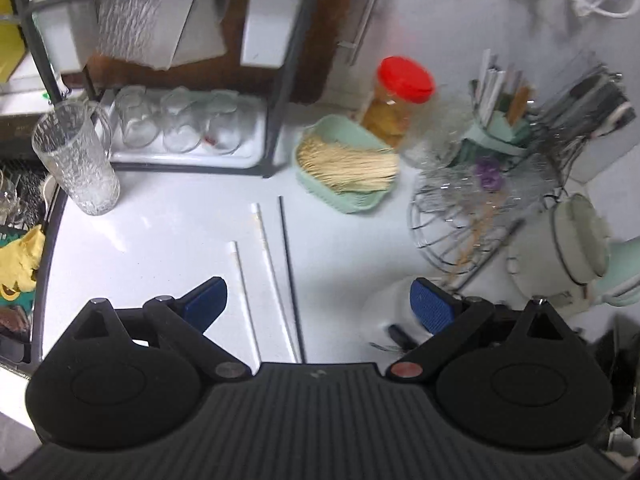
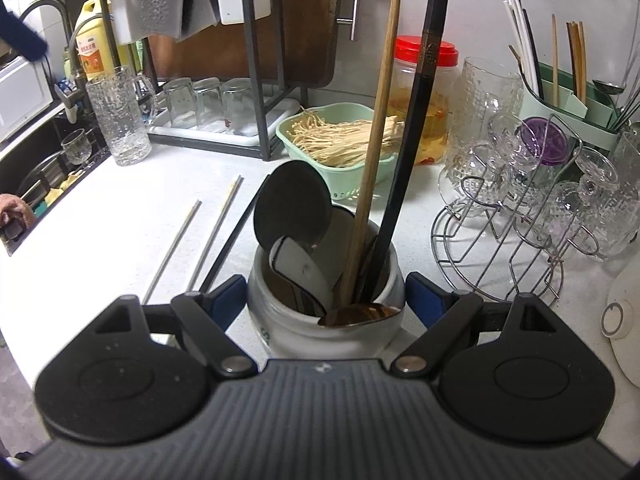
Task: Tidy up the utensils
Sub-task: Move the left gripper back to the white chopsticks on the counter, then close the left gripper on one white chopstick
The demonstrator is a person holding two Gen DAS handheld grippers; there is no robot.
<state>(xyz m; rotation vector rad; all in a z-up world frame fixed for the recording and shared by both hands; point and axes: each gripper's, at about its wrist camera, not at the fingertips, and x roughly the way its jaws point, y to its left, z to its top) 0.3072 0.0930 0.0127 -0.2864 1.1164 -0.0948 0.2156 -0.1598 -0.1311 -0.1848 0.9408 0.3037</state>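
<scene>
Three chopsticks lie side by side on the white counter: two white ones (image 1: 240,280) (image 1: 272,272) and a black one (image 1: 289,264). My left gripper (image 1: 318,292) hangs open just above their near ends, nothing between its blue pads. My right gripper (image 2: 326,292) is shut on the sides of a white jar (image 2: 320,336). The jar holds a wooden chopstick (image 2: 376,136), a black chopstick (image 2: 412,140), dark spoons (image 2: 292,208) and a ladle. The same chopsticks lie left of the jar (image 2: 224,208). The jar (image 1: 380,308) shows partly behind my left gripper's right finger.
A green basket of enoki mushrooms (image 1: 348,168) and a red-lidded jar (image 1: 400,96) stand behind. A tall glass mug (image 1: 76,156) is at the left by the sink edge. A wire rack of glasses (image 2: 540,208) and a green utensil holder (image 2: 568,104) crowd the right.
</scene>
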